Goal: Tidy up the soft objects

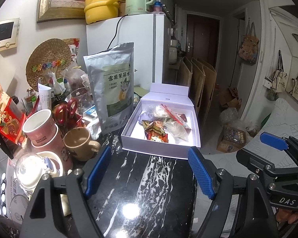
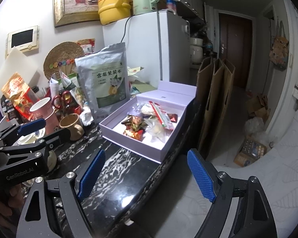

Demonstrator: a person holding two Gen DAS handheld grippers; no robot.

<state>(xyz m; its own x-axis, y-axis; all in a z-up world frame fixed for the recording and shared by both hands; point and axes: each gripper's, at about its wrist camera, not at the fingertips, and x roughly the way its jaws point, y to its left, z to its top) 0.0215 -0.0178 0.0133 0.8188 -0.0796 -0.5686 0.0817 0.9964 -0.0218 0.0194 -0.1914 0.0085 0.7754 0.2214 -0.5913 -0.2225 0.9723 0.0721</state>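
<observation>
Standing behind the box [image 1: 159, 147], a foil pouch [image 1: 113, 87] (upright) fronts clutter.

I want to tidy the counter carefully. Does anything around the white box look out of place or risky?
Yes. The open white cardboard box with snack packets sits askew, one corner reaching the black marble counter's edge. The tall silver foil pouch behind it stands leaning slightly.

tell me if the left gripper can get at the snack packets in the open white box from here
Probably yes: the left gripper is open and empty, the white box sits just ahead with its lid up, and only bare marble lies between it and the snack packets.
</observation>
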